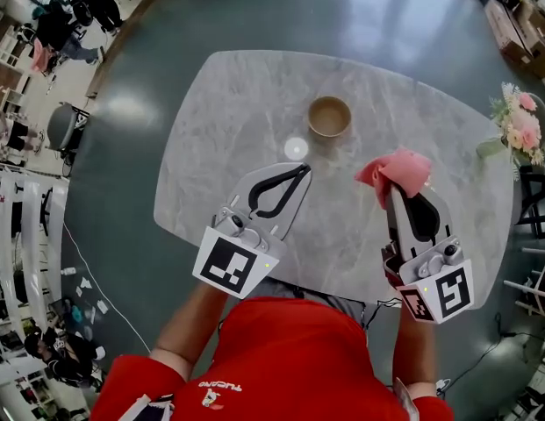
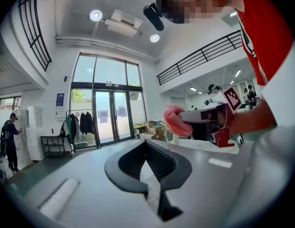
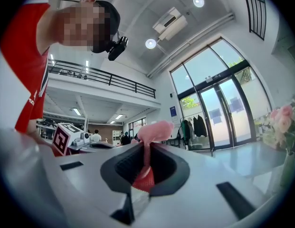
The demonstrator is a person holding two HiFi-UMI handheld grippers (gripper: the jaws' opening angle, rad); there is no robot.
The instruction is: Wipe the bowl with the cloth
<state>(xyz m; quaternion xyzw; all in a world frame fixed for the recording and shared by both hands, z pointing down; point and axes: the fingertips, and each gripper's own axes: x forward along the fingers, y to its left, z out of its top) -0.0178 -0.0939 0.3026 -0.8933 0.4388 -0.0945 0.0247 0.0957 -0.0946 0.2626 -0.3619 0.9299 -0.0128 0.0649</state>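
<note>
A: Where is the bowl (image 1: 329,116)?

B: It stands on the far half of the table (image 1: 246,103), well apart from both grippers. It is round with a pale rim, and its inside shows only a smooth tan surface.

A: And the cloth (image 1: 399,169)?

B: The right gripper (image 1: 388,189) pinches it. The jaws are pressed on a thin fold of it, and the rest bunches out beyond the tips in a soft, crumpled pink wad. It hangs over the tabletop, nearer the person than the bowl and to its right.

A: What about the left gripper (image 2: 146,144)?

B: Its jaws are pressed together with nothing between them. The ribbed black pads meet at the tips and leave a teardrop-shaped gap behind. It points toward the bowl, just short of a bright round reflection on the stone.

A: What is the table like?

B: It is a grey, veined, marble-like slab with rounded corners and a polished top. A bunch of pink flowers (image 1: 518,128) sits at its right edge.
</note>
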